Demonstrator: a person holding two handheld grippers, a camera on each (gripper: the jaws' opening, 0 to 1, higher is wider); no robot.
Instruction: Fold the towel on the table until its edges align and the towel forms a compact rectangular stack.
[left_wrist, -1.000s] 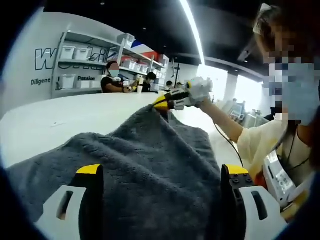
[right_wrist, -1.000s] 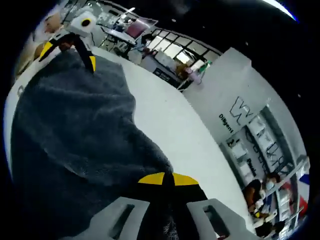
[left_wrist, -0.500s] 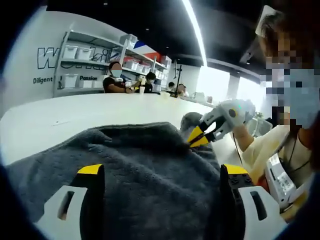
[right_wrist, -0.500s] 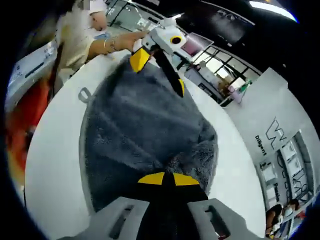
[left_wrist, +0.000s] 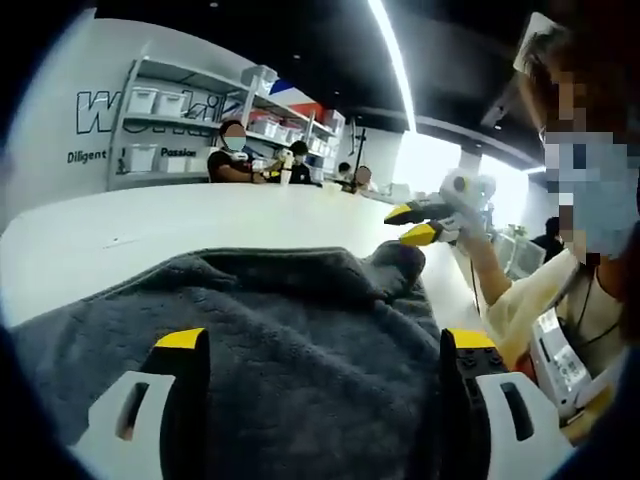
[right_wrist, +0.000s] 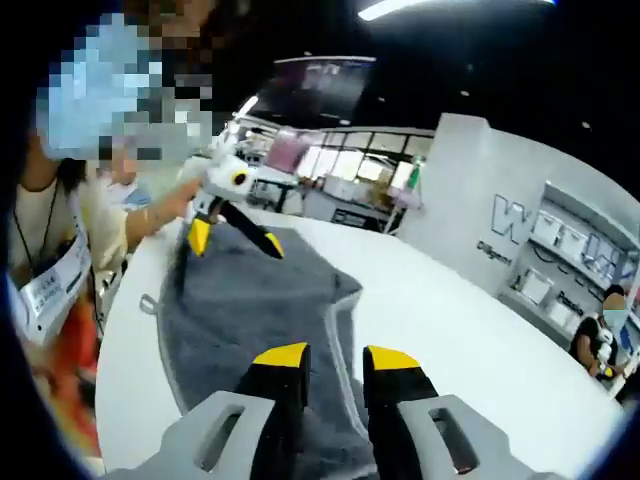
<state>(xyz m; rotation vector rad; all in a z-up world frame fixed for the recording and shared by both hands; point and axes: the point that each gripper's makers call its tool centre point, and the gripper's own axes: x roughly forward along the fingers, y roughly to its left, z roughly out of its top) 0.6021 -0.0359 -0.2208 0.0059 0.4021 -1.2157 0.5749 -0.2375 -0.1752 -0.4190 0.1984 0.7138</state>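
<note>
Now, the entries for this moment.

Towel: dark grey towel lies on the white table, bunched, with a raised fold along its far edge in the left gripper view. In the right gripper view the towel spreads between the 2 grippers, a paler hem running along its edge and a small loop tag at the side near the person.

Left gripper: left gripper has its 2 yellow-tipped jaws set wide apart, the towel lying between and under them. Whether the jaws touch the cloth cannot be told. In the right gripper view it sits at the towel's far end, jaws splayed.

Right gripper: right gripper has its 2 jaws slightly apart with a narrow gap and nothing between them, over the near end of the towel. In the left gripper view it is up off the towel, just past the fold, jaws parted and empty.

Person: in a yellow top, at the table edge, a hand on the right gripper.

Background: shelves with white bins, a seated person behind the table.
</note>
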